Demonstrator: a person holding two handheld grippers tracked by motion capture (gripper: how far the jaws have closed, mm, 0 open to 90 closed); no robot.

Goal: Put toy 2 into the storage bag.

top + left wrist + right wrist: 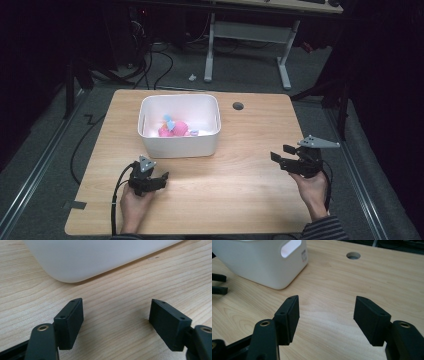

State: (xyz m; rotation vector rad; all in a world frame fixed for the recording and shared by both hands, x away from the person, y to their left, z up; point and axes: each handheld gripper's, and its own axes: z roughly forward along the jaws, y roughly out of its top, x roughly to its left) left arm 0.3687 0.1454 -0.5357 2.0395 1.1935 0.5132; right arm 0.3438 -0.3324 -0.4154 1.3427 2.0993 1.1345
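Nearest to me, my left gripper (160,181) sat low over the wooden table (240,190) just in front of the white plastic bin (180,146), its jaws standing wide apart with nothing but bare wood grain between them. My right gripper (281,153) hung well off to the right of the bin, near the table's edge. Its jaws were parted too and held nothing. Beyond the left gripper the bin's rounded near corner rose close, and inside the bin, toward its middle, lay the pink plush toy (172,130) with a blue piece (168,120) on top of it and something small and pale purple beside it, too small for me to name. I judged the first risk to be the bin itself. It looked light, and my left jaws were so close to its wall that a careless lift or forward reach could have clipped the rim and shoved or tipped it. The second was the toy. Being soft, it could have given me only a tuft or the blue piece to pinch, and then slipped free on the way up over the wall. If I had sent both grippers in together, they might have fouled each other in that narrow space. My right gripper had the longer way to come, past the handle cut-out (290,247) in the bin's end wall, where a jaw could have snagged. Farther back lay the round cable hole (238,106) in the tabletop, where a dropped small piece could have vanished.
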